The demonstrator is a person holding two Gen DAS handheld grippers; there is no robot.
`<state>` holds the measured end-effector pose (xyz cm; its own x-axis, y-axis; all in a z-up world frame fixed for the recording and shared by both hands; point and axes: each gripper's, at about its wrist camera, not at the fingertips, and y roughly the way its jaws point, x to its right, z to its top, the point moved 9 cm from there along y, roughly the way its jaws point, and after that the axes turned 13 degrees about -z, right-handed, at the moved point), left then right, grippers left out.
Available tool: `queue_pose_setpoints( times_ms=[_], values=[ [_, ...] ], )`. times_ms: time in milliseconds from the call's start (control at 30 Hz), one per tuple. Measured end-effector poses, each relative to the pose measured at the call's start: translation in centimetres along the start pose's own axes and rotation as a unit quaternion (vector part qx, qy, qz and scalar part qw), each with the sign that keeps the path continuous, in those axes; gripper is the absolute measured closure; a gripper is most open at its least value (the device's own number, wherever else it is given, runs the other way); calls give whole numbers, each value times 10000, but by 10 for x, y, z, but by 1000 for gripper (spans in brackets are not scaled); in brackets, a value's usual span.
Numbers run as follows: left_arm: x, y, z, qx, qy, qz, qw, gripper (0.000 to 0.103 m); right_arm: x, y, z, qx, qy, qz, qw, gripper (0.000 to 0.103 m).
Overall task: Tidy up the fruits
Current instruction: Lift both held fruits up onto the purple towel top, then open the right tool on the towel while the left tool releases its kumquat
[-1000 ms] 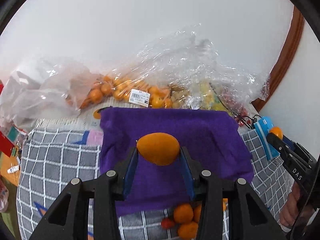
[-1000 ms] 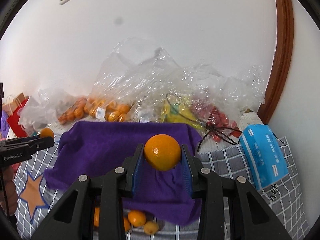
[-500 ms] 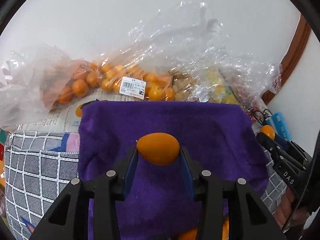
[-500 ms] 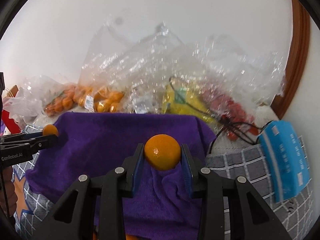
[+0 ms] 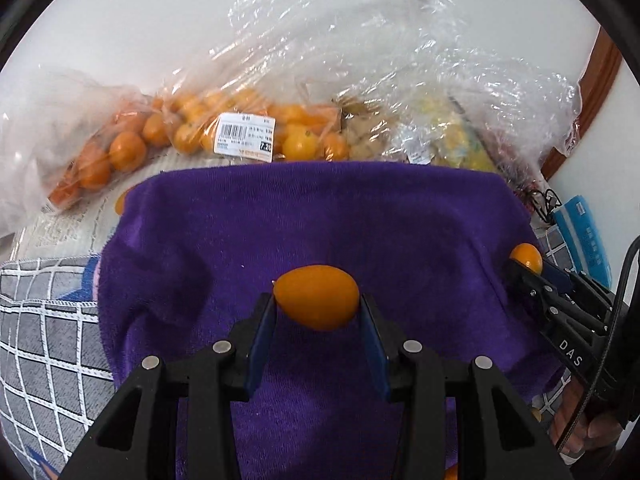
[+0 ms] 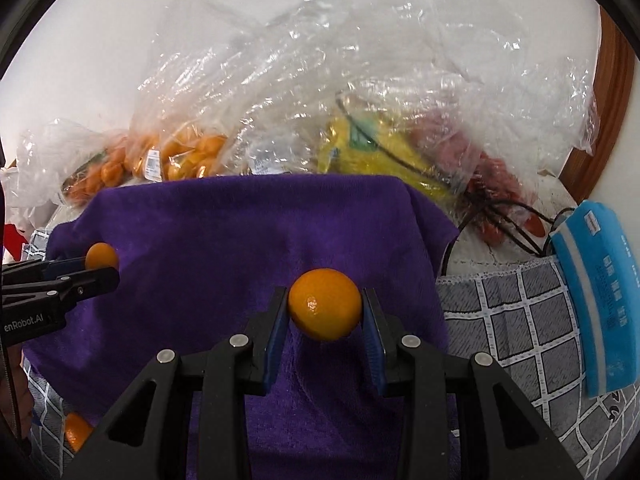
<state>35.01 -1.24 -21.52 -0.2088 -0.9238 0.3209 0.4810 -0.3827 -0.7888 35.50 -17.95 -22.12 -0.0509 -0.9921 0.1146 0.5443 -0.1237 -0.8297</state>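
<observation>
Two tongs (image 5: 318,312) (image 6: 325,312) each clamp an orange (image 5: 317,297) (image 6: 325,309); bags (image 5: 224,128) hold more.

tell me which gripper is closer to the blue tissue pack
Right. The right gripper, shut on an orange, has the blue tissue pack just off to its right. The left gripper, holding its own orange, sits further left over the purple towel.

White letters "DAS" stand on the black right gripper (image 5: 532,276); "enRobot.AI" stands on the black left gripper (image 6: 98,270). The white barcode label (image 5: 246,137) on the clear bag of oranges (image 5: 192,128) is blurred.
</observation>
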Motion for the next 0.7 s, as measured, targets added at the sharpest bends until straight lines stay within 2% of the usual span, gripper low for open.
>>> queue_pose_setpoints(
  times_ms=[233,433,467,533,633,700],
  values=[
    [-4,9,-6,-121,-38,-45,9999,63,2,8,-5,-119,50,-25,9999,68],
    [0,11,-10,-215,25,4,9998,62,4,0,-3,-76,84,-45,9999,65],
    [2,9,-11,-211,79,1,9997,60,4,-3,-3,-80,88,-23,9999,61],
    [9,3,-9,-155,167,12,9997,40,2,-10,-4,-62,-35,45,10000,52],
    [15,-11,-7,-4,187,-1,9998,36,5,-26,-5,20,-230,-110,9997,42],
    [17,-20,-7,98,125,-5,9999,36,11,-38,-6,68,-176,-176,9997,39]
  ],
)
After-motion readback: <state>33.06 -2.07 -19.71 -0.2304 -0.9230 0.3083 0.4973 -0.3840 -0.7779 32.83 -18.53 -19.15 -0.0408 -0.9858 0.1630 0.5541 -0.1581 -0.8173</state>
